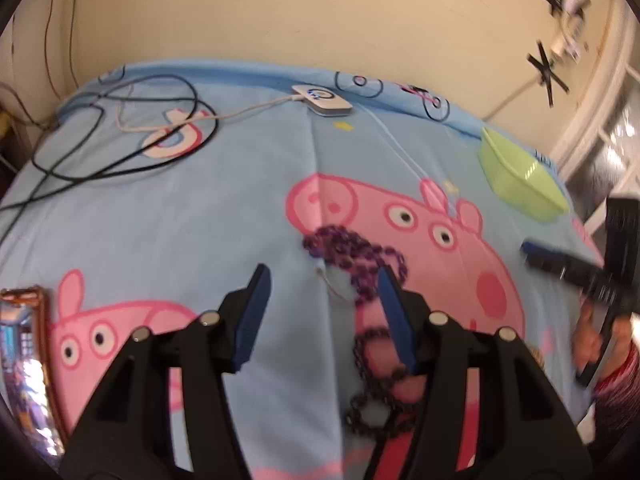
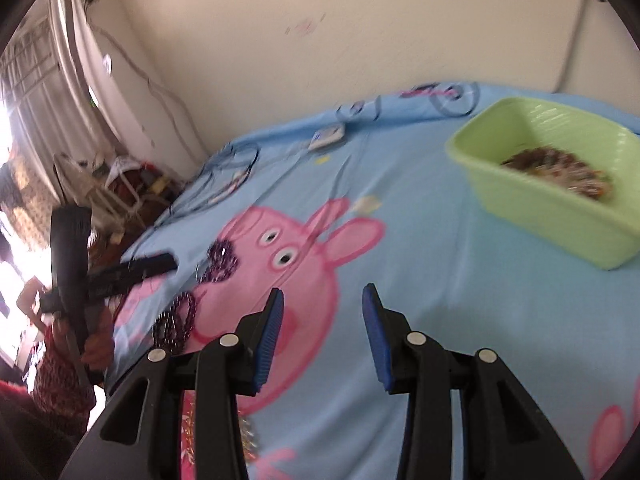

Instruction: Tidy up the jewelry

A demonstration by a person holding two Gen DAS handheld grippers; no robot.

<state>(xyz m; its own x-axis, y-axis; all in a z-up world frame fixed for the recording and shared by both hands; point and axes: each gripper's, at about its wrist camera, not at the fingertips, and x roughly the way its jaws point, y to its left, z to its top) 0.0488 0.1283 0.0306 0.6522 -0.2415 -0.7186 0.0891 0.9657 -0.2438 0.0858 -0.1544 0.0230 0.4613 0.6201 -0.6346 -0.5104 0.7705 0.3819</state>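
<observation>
Left wrist view: we hold our left gripper [image 1: 322, 276] with jaws apart and empty over the purple bead necklace [image 1: 352, 252] on the bedsheet [image 1: 160, 216]. Our right gripper [image 2: 323, 294] also gapes empty, near the green tub [image 2: 532, 216] of jewelry.

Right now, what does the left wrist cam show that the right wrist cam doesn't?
Left wrist only: an orange-edged phone at the sheet's left edge, and looped black cables lying clear.

Right wrist only: the inside of the light green plastic basket, holding a blurred heap of mixed jewelry; curtains and clutter beside the bed.

Both: the blue cartoon-pig bedsheet, purple bead necklace, dark bead necklace, white charger puck. Left gripper and right gripper open, empty.
</observation>
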